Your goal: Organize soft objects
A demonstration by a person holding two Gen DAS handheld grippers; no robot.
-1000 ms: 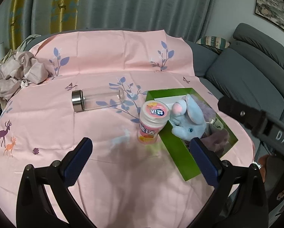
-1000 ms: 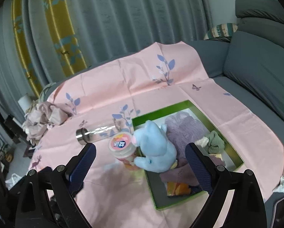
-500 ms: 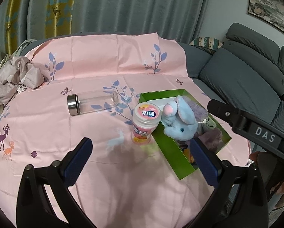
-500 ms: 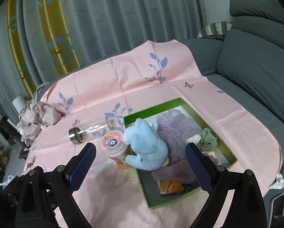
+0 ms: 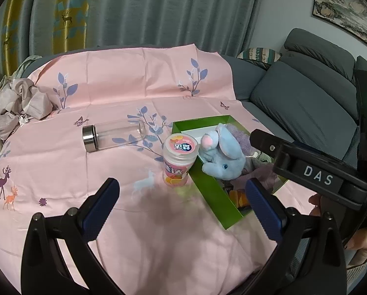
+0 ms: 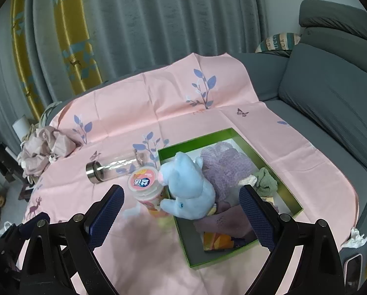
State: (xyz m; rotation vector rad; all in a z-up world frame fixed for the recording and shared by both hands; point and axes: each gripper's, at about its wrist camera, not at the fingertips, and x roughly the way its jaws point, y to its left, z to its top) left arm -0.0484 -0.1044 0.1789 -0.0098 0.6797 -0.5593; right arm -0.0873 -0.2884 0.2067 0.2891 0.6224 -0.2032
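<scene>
Both my tools are spread wide w/ nothing held: left tool, right tool, hovering above the pink counter cloth. Key relation: blue plush toy sits straight ahead of the right tool, slumped over the near-left wall of the green box, leaning on the pink candy tub. From the left tool it's ahead and to the right, so I judge the right nearer. Plush is fuzzy and squashy; purple knit and green cloth are already inside. Glass bottle lies on its side, hard, not a soft item.
</scene>
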